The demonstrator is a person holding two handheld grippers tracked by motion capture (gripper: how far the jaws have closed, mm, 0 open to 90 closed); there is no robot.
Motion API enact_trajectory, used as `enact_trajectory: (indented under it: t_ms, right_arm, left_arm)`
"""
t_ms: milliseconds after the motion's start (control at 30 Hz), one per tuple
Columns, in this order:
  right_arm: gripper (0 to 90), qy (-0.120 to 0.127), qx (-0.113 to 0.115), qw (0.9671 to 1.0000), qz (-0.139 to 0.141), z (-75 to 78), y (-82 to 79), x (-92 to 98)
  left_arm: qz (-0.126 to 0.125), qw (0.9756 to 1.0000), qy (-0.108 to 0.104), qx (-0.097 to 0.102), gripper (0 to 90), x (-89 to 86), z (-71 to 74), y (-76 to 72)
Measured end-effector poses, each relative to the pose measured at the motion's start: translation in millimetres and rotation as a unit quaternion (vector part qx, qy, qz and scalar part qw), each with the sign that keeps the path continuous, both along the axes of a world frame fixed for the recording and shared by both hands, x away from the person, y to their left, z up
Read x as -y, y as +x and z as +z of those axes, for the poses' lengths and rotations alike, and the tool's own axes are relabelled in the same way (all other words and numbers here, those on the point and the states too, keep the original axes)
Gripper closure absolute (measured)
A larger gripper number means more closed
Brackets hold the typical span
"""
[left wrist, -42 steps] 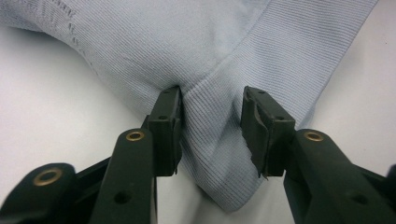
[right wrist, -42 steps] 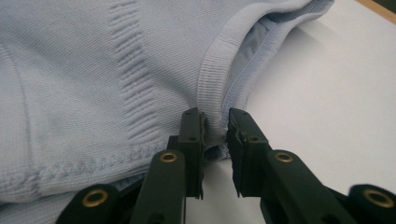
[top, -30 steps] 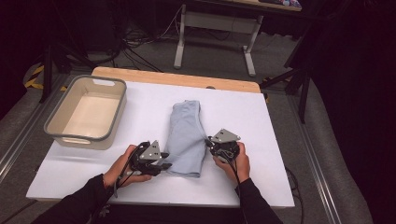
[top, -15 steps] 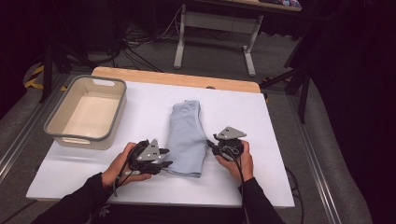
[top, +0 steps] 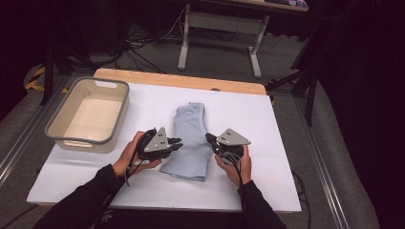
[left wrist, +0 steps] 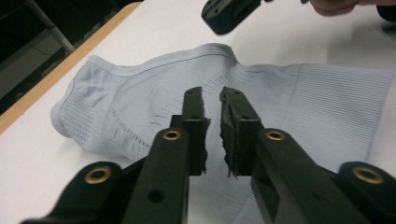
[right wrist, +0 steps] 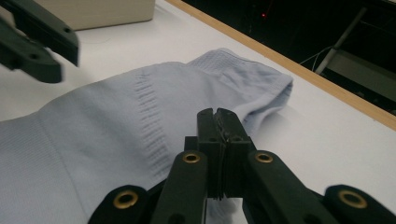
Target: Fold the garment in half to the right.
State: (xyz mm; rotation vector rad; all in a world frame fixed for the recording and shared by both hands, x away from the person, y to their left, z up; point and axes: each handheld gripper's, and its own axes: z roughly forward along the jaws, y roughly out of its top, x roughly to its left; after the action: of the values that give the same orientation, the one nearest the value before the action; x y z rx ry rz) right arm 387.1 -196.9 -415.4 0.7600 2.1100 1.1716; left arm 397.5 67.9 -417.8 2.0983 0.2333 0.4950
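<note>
White board covers the table (top: 267, 143), with a dark room and cables beyond it. From the high view, a pale blue sock (top: 191, 140) lies flat near the middle. The left claw (top: 177, 142) sits at the sock's left edge and the right claw (top: 208, 138) at its right edge; an empty beige bin (top: 62, 136) stands well to the left.

In the left gripper view, the left claw (left wrist: 212, 100) hangs over the sock (left wrist: 116, 100) with a narrow gap between its jaws, having just been closing, and no fabric sits between them.

In the right gripper view, the right claw (right wrist: 217, 116) is pressed together on nothing, above the sock (right wrist: 93, 135).

As I judge it, both risk lifting away empty. If only one catches the knit, the sock would drag and bunch.
</note>
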Motion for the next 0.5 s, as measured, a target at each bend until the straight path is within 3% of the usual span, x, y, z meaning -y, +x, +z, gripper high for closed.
enact_trajectory:
  t_ms: [67,233,333,500]
  right_arm:
    - [88.4,0.000,-0.010,0.9999,0.009,-5.0,3.1,-7.1]
    - [87.9,-0.028,-0.035,0.9988,0.020,-23.5,10.5,-22.0]
    - [87.6,-0.047,-0.066,0.9964,0.023,-33.6,15.5,-25.6]
    - [88.1,-0.072,-0.064,0.9951,0.022,-37.2,15.1,-27.9]
  left_arm:
    - [0.003,1.0000,0.005,-0.002,83.0,3.0,-2.0,5.4]
    - [0.008,0.9996,0.025,-0.008,84.5,10.5,-11.9,17.2]
    - [0.011,0.9989,0.041,-0.021,85.3,11.9,-19.9,23.2]
    - [0.003,0.9969,0.052,-0.058,86.0,15.0,-33.0,28.6]
